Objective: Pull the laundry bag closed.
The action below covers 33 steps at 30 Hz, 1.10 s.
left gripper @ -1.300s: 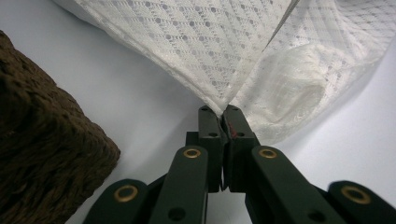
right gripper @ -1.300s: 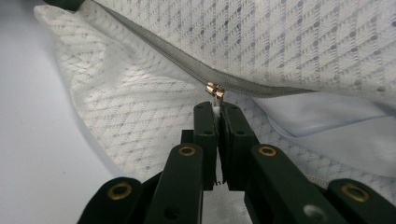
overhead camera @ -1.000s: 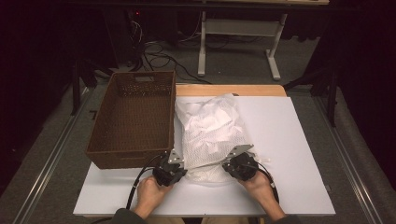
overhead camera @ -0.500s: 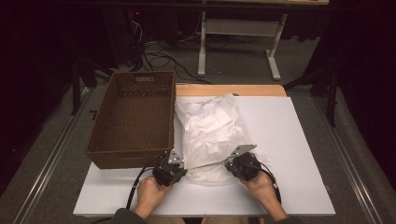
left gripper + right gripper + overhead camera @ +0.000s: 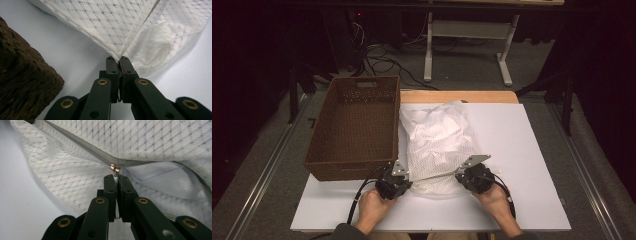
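Now nothing has shifted over the last second: both hands hold still. Left gripper (image 5: 119, 60) stays clamped on the mesh laundry bag (image 5: 439, 145) corner, right gripper (image 5: 116, 178) pinches the zipper pull (image 5: 115, 168). Bag lies on the white table (image 5: 532, 150), beside the wicker basket (image 5: 354, 125). Judging by this, the zip pull is yet to begin.

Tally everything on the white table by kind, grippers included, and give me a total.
Brown wicker basket: 1
White mesh laundry bag with a zipper: 1
Handheld grippers: 2, the left gripper shut on the bag's mesh corner, the right gripper shut on the zipper pull
Total: 4
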Each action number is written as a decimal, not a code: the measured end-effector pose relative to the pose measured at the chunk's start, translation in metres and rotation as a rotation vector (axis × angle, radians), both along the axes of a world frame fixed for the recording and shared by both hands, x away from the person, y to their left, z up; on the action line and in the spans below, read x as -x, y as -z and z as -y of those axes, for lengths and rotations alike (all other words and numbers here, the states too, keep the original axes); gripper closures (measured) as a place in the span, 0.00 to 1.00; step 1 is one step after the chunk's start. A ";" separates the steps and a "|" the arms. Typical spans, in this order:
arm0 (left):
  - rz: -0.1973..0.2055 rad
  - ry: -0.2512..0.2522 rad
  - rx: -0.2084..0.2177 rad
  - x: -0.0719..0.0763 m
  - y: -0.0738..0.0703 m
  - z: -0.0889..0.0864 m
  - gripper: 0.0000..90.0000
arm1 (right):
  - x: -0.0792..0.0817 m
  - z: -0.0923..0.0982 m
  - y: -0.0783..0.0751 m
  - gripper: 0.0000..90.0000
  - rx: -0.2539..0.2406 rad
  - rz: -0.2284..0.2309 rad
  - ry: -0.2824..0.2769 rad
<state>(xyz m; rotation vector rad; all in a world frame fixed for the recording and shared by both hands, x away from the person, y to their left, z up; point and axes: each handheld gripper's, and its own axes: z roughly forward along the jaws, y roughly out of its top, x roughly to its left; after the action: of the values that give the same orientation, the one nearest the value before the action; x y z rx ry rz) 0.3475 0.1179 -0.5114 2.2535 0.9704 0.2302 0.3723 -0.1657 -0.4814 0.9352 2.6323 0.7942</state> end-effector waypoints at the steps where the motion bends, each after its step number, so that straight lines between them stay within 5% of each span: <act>1: -0.001 -0.001 0.001 0.000 0.000 0.000 0.97 | 0.000 0.000 0.000 0.97 0.000 0.000 0.000; 33: 0.004 0.000 -0.003 0.000 0.000 0.000 0.97 | -0.001 0.008 -0.002 0.97 -0.009 -0.002 0.021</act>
<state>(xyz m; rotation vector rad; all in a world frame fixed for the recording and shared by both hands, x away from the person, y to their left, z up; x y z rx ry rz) 0.3471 0.1176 -0.5114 2.2550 0.9682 0.2358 0.3732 -0.1733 -0.4797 0.9651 2.6187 0.8015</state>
